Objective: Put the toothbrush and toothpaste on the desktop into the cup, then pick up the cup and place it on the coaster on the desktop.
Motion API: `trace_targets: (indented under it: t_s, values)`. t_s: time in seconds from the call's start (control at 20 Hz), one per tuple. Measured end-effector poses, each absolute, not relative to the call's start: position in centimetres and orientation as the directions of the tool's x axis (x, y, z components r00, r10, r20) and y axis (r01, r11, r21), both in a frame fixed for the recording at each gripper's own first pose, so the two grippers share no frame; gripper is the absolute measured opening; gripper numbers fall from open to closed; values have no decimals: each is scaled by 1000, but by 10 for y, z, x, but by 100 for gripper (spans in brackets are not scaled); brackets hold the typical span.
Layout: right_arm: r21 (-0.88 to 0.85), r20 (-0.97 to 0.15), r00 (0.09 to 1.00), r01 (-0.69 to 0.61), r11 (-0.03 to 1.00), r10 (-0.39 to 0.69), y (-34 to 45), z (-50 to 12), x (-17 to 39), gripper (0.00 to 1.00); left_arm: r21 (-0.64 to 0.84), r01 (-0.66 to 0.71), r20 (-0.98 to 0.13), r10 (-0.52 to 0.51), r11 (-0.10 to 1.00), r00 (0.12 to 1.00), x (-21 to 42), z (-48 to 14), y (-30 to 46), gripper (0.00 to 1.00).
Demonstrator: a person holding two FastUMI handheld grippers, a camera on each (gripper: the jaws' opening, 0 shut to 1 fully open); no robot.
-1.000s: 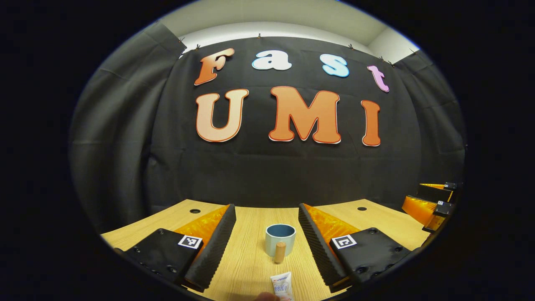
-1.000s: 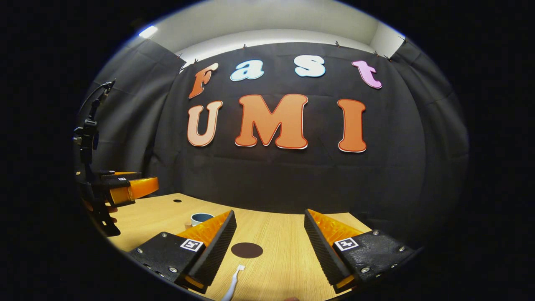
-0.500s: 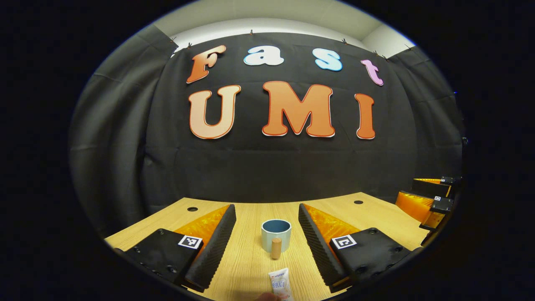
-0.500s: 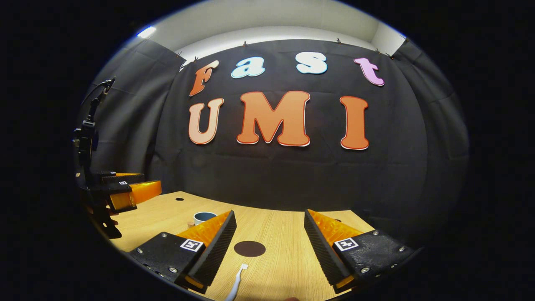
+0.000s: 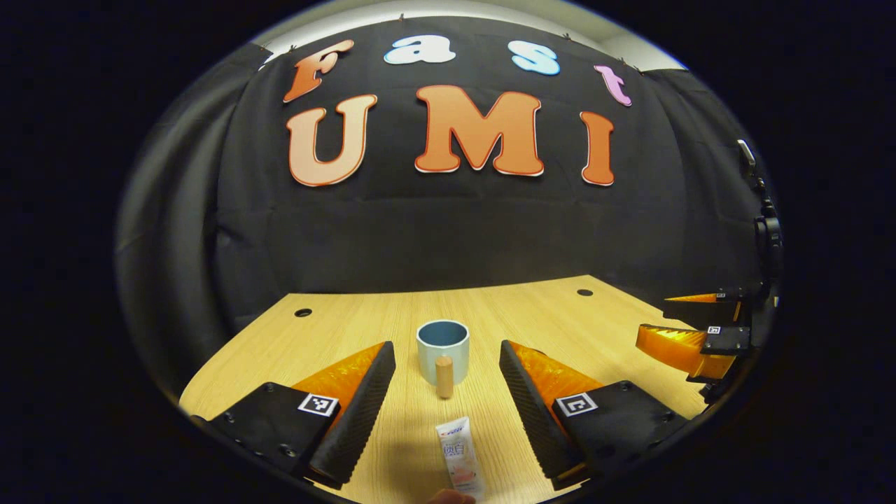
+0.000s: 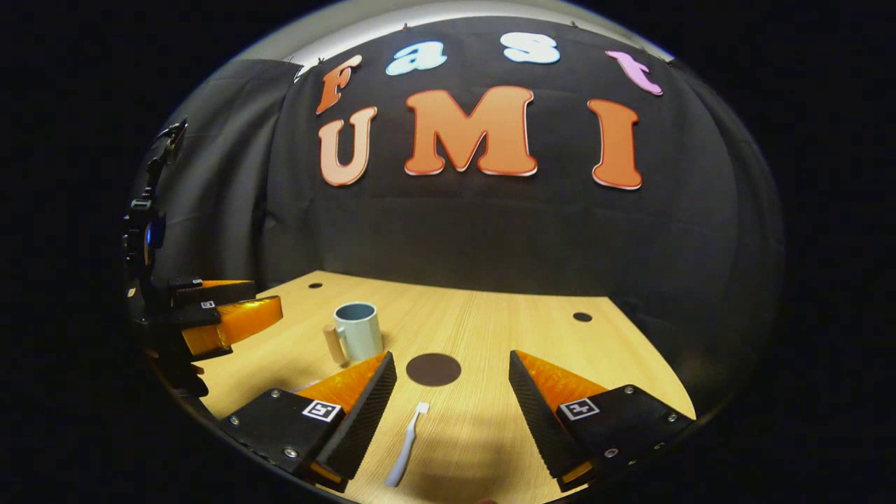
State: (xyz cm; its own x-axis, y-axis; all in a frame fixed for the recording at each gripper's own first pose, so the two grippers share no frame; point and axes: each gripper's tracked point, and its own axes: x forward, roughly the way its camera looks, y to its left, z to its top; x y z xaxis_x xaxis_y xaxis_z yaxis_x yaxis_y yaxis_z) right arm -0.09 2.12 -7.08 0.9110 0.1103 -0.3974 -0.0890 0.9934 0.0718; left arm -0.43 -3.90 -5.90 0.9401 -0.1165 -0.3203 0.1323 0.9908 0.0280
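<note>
A pale blue cup (image 5: 442,348) with a wooden handle stands upright on the wooden desk, straight ahead between my left gripper's fingers. A white toothpaste tube (image 5: 459,457) lies flat nearer to me. My left gripper (image 5: 446,374) is open above the desk, holding nothing. In the right gripper view a white toothbrush (image 6: 407,444) lies between the open fingers of my right gripper (image 6: 452,378). Just beyond it sits a round dark brown coaster (image 6: 433,369). The cup (image 6: 358,330) stands to the coaster's left. Each gripper appears at the edge of the other's view: the right gripper (image 5: 693,330), the left gripper (image 6: 217,315).
The wooden desk (image 6: 546,336) has small round cable holes (image 5: 303,312) near its back corners. Black cloth closes the booth behind and at both sides. A dark stand (image 6: 143,231) rises at the left edge of the right gripper view.
Both grippers have tipped downward and risen, so more of the desk shows. The cup, toothpaste, toothbrush and coaster now sit higher in the views. Nothing on the desk has moved.
</note>
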Motion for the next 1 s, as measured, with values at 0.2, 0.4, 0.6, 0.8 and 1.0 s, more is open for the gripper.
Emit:
trace_targets:
  t_s: [0.2,0.4,0.6,0.8,1.0]
  values:
    - [125,-471,872,-80,989,130,24,-81,-3,95,20,121,-430,-101,992,897,-6,-82,-37,98]
    - [160,-537,829,-81,984,156,24,-91,-5,93,-18,133,-558,-120,991,821,-9,-113,-41,98]
    - [202,-608,768,-95,975,201,31,-107,-12,88,-23,127,-673,-109,992,731,-3,-133,-44,98]
    - [204,-684,700,-87,975,205,36,-127,-18,86,-45,136,-762,-122,990,636,3,-136,-45,98]
    - [203,-733,639,-123,971,234,44,-139,-24,85,-61,112,-840,-111,992,530,4,-144,-45,99]
